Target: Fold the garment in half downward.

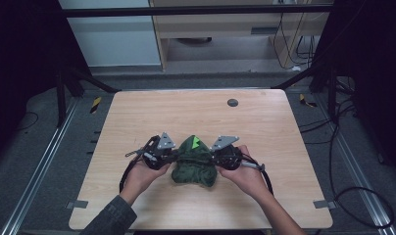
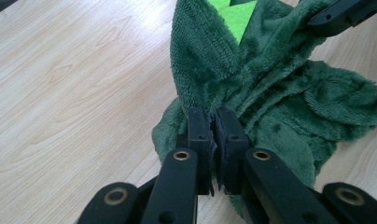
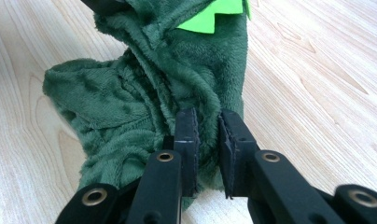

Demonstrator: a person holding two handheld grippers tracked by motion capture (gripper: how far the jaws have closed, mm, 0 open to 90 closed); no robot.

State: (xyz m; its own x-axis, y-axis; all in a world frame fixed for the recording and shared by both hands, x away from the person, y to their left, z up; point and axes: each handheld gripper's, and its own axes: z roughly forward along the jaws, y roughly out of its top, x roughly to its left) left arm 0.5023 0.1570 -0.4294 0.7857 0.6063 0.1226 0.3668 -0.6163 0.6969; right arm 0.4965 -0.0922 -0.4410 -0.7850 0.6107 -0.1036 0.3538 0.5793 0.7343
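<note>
High view: wooden table [image 1: 137, 117], dark green fleece garment [image 1: 195, 166] bunched in a heap near the front-centre of the top, between the two hands. Bright green spiky patch [image 1: 197, 142] shows on its upper fold.

Left gripper [image 1: 172, 155] comes in from the garment's left side, held by the left hand [image 1: 144, 175]. Right gripper [image 1: 216, 157] comes in from the right side, held by the right hand [image 1: 246, 174]. Both tips sit against the cloth. Grey plates on top of each gripper point inward toward the garment. Cables trail off each one toward the front edge.

Left gripper view: jaws nearly together, only a thin slit left, fleece pinched between the pads [image 2: 199, 126] at the edge of a fold. Garment [image 2: 270, 93] spreads ahead and to the right, lying on the wood. The other gripper's black jaw is at the top right corner, touching the cloth.

Right gripper view: jaws narrow, with a fold of fleece caught in the gap between the pads [image 3: 234, 135]. Garment [image 3: 130, 107] rises ahead, bright patch [image 3: 210, 16] at the top.

Small dark round disc [image 1: 233, 102] sits on the far part of the table, well apart from the garment.
</note>
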